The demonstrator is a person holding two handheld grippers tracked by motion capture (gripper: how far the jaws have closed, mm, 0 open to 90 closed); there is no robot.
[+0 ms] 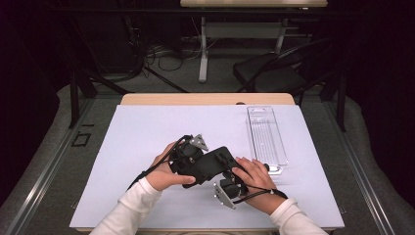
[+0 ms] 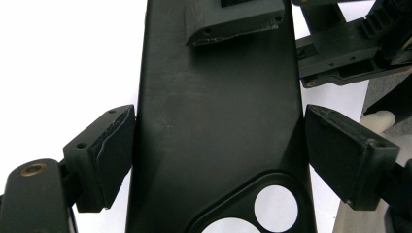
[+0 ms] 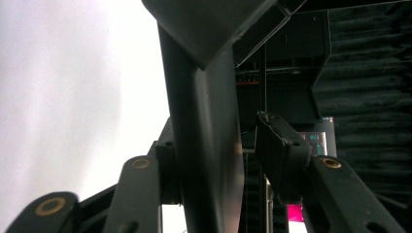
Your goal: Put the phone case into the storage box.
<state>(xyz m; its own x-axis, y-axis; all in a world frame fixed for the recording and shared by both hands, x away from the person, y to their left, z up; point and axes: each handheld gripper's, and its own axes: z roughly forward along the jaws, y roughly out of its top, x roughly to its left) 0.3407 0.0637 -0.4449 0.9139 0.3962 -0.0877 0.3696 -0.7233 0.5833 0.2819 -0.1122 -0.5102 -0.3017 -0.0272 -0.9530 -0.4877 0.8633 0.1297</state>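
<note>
My left gripper clamps the flat black phone case just above the table, my right gripper's jaws straddle its edge without pinching, so closing off-centre might twist it loose.

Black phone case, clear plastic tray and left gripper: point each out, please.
Black phone case [image 2: 214, 126], left gripper view, on its flat back.
Clear plastic tray [image 1: 265, 134], high view, on its ribbed floor.
Left gripper [image 2: 218, 145], left gripper view, midway between its two pads.
</note>
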